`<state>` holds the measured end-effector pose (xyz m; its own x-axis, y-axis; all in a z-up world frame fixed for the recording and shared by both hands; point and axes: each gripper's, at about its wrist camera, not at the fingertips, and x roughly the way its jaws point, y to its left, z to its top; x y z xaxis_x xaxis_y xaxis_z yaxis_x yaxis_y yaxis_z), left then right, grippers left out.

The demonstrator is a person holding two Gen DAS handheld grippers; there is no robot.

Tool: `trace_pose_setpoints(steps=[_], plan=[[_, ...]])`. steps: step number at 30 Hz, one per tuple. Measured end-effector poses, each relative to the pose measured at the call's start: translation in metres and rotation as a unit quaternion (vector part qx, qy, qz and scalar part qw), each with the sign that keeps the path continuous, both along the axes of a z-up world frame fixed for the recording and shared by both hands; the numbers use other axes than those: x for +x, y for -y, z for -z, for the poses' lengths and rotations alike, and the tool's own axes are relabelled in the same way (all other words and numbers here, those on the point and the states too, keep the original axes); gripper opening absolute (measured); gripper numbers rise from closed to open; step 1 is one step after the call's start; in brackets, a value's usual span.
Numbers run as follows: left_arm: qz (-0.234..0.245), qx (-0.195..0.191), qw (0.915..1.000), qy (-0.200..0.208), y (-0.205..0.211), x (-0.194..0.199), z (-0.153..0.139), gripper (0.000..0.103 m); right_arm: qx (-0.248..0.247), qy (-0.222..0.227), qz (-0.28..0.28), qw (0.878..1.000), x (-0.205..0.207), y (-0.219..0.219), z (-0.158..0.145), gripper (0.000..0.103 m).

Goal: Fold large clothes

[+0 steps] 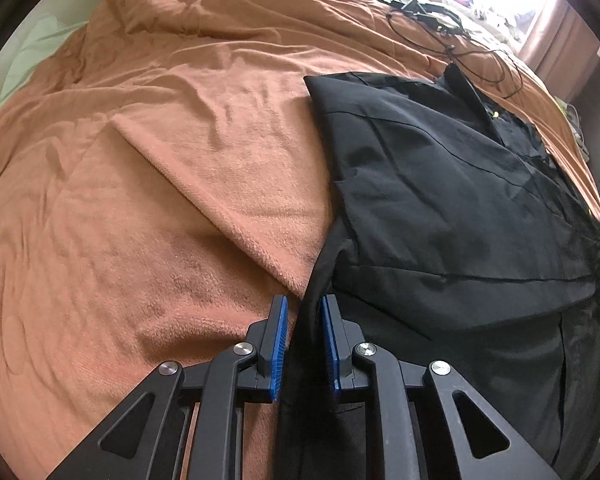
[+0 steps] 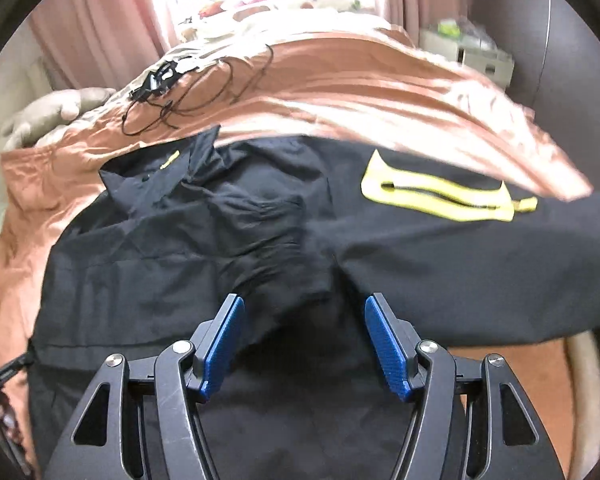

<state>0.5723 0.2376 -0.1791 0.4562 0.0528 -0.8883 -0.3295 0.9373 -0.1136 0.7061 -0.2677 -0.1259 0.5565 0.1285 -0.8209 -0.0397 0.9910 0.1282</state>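
the black jacket (image 1: 452, 200) lies spread on an orange blanket (image 1: 160, 160) that covers the bed, on the blanket's right part in the left wrist view. the left gripper (image 1: 303, 312) has its blue pads drawn close together around a hanging black edge of the garment; whether the pads actually press the cloth cannot be told, since a narrow gap shows on either side. judged from this, the edge is held so that one side can be lifted and carried across. the right gripper (image 2: 304, 320) stands with its jaws spread wide above the middle of the jacket, a raised wrinkle of cloth lying between them, not pinched. this placement probably prepares a second grasp.

the jacket is dark, thin and creased, with a collar (image 2: 160, 172) toward the far side and a yellow-trimmed zip pocket (image 2: 444, 192). a tangle of black cable (image 2: 188, 92) rests on the blanket beyond the collar.
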Motion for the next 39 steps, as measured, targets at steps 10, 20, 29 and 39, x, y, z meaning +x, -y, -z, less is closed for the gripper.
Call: trace_pose_setpoints(steps=[10,20,29,39], plan=[[-0.020,0.000,0.9998,0.000,-0.009,0.000,0.003,0.019,0.090,-0.052,0.005,0.995,0.025,0.000,0.065,0.022],[-0.015,0.014,0.9998,0.008,0.004,-0.014,-0.021,0.019,0.080,-0.067,-0.019,0.994,0.018,-0.005,0.059,0.017],[-0.008,0.000,0.9972,0.074,0.036,-0.058,-0.082,0.061,0.091,-0.010,-0.002,0.996,-0.026,0.042,-0.009,0.060],[-0.002,-0.015,0.9902,0.139,0.093,-0.099,-0.137,0.081,0.079,0.035,0.028,0.996,-0.089,0.114,-0.061,0.069]])
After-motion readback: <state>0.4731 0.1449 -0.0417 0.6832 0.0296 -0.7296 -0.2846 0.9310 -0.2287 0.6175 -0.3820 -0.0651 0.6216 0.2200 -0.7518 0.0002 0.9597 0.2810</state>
